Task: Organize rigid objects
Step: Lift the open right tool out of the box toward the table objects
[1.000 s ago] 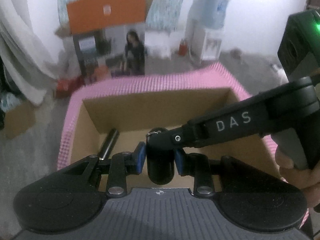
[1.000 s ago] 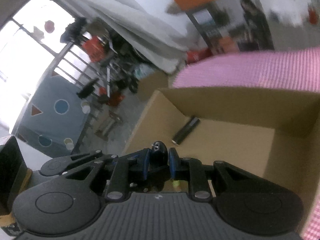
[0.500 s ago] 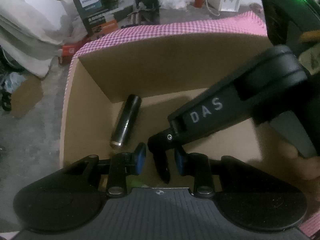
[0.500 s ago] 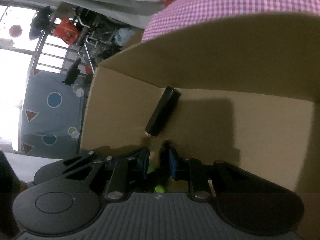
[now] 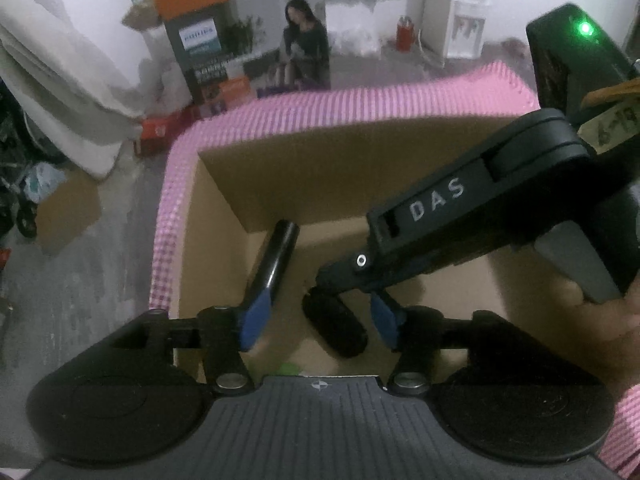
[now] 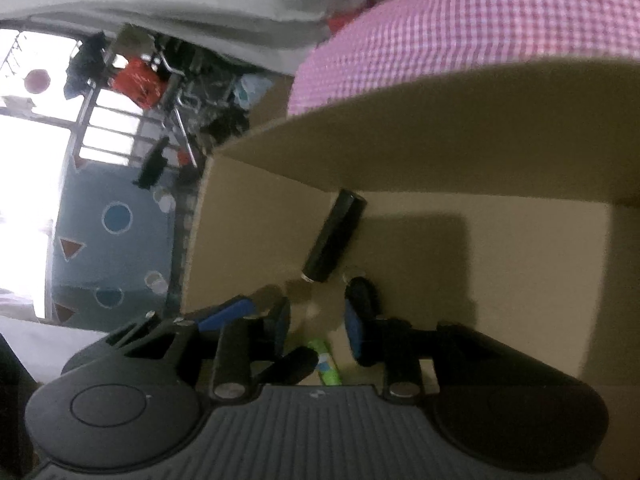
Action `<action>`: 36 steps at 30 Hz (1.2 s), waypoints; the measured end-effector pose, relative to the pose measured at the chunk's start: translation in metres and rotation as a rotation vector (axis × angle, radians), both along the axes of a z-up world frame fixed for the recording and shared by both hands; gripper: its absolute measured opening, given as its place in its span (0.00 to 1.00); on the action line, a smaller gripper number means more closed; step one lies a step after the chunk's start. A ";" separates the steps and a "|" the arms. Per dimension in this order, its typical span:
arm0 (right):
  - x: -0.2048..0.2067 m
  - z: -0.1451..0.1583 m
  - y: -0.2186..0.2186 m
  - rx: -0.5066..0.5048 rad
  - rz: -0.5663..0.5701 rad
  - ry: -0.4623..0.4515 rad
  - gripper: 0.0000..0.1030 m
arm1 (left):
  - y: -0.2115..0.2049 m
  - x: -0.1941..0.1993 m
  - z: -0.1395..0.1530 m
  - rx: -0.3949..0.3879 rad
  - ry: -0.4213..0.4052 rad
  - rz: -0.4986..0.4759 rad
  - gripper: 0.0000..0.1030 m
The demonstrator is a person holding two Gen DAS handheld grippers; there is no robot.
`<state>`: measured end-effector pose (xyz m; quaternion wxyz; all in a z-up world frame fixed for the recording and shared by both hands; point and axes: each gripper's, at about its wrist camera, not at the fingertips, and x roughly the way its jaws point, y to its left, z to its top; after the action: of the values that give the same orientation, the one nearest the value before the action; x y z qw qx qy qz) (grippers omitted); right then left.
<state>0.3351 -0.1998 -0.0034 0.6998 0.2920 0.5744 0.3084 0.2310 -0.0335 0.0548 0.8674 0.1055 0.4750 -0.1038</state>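
Observation:
A short black object [image 5: 334, 328] with a small ring at one end lies on the floor of the cardboard box [image 5: 320, 168]. My left gripper [image 5: 320, 320] straddles it; its jaws are opening and both blue pads stand clear of it. My right gripper [image 5: 348, 288] reaches in from the right over the object's far end. In the right wrist view my right gripper [image 6: 316, 324] is opening too, with bare box floor between its pads and the ringed end of the object [image 6: 362, 292] beside its right fingertip. A long black cylinder [image 5: 276, 256] lies farther in.
The box [image 6: 440, 128] stands on a pink checked cloth [image 5: 360, 100]. A green and white tube [image 6: 326, 360] lies on the box floor under my right gripper. A hand [image 5: 616, 336] holds the right gripper. Cartons and a water dispenser stand on the floor beyond.
Both grippers sank into the box, shut on the short black object. Their jaws have now parted and the object lies on the box floor.

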 end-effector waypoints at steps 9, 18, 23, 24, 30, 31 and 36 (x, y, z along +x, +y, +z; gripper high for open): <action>-0.055 0.060 -0.043 0.069 -0.051 -0.154 0.48 | -0.004 -0.048 0.049 -0.109 -0.151 -0.010 0.67; -0.165 0.114 -0.108 0.133 -0.143 -0.396 0.70 | -0.001 -0.117 0.059 -0.249 -0.247 0.005 0.68; -0.234 0.116 -0.123 0.035 -0.175 -0.525 0.91 | -0.008 -0.159 0.042 -0.228 -0.280 0.011 0.86; -0.247 0.113 -0.123 0.014 -0.178 -0.540 0.96 | -0.007 -0.167 0.037 -0.230 -0.292 0.019 0.89; -0.301 0.095 -0.097 -0.211 -0.181 -0.630 1.00 | 0.000 -0.202 -0.001 -0.262 -0.240 0.030 0.98; -0.309 0.092 -0.090 -0.258 -0.178 -0.643 1.00 | 0.002 -0.205 -0.008 -0.266 -0.222 0.034 0.98; -0.336 0.080 -0.055 -0.513 -0.162 -0.713 1.00 | 0.015 -0.217 -0.032 -0.335 -0.154 0.051 0.99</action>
<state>-0.0010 -0.2546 0.0762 0.9257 0.0283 0.3306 0.1815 0.0144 -0.0183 0.0230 0.9090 -0.0450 0.3857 -0.1513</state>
